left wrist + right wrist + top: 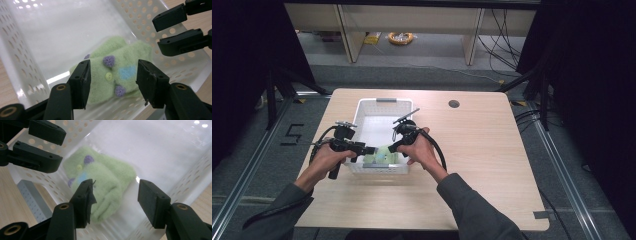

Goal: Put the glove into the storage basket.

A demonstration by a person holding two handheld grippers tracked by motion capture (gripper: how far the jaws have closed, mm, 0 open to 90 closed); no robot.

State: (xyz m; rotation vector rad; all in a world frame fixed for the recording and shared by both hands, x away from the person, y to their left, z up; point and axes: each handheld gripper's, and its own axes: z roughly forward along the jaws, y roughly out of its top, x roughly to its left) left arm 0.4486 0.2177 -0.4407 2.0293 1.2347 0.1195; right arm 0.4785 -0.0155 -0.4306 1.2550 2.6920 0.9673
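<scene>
Left tongs [112, 75] and right tongs [113, 201] released, jaws spread, gripping nothing. Just beneath, green fleece cloth [117, 72] lying loose in white perforated basket [367, 107]. Under that, pale wooden desk [492, 150]; beyond, grey floor [422, 67], dark curtains [592, 75].

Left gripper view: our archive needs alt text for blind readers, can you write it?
A folded green fleece cloth with purple dots lies in a white perforated basket. The left gripper hangs open above it, not touching it, with the right gripper open at upper right.
</scene>
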